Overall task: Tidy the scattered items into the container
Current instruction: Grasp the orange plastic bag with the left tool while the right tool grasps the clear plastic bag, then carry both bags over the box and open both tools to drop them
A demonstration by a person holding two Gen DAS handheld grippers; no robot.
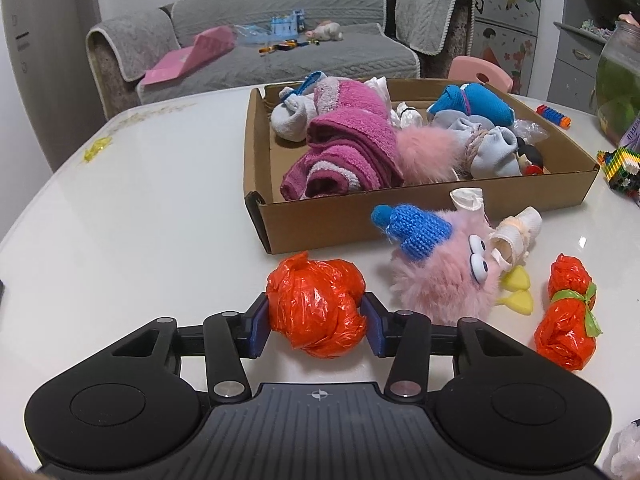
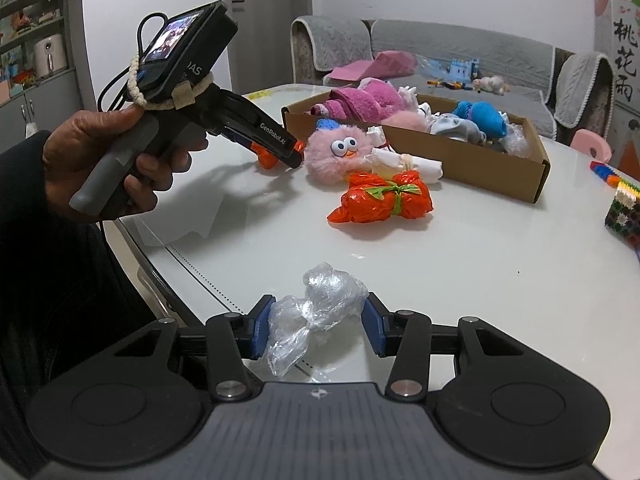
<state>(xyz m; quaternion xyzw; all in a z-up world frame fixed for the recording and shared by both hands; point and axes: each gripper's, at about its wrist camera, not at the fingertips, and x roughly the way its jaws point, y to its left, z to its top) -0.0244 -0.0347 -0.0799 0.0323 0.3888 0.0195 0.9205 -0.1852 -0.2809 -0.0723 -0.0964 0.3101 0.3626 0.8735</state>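
My left gripper (image 1: 316,320) is shut on a crumpled orange plastic bag (image 1: 316,306) that rests on the white table, both blue pads pressing its sides. My right gripper (image 2: 318,322) is shut on a clear plastic bag (image 2: 316,304) near the table's front edge. The cardboard box (image 1: 400,208) beyond holds towels, socks and toys. In front of it lie a pink fluffy toy (image 1: 436,276), a white cloth bundle (image 1: 516,232) and a second orange bag tied with green (image 1: 566,320). In the right wrist view a hand holds the left gripper (image 2: 294,158) beside the toy (image 2: 336,152).
A block of coloured bricks (image 1: 620,166) and a small orange-blue toy (image 1: 554,114) lie right of the box, with a glass jar (image 1: 618,80) behind. A yellow scrap (image 1: 96,150) sits at the far left. A grey sofa (image 1: 280,52) stands beyond the table.
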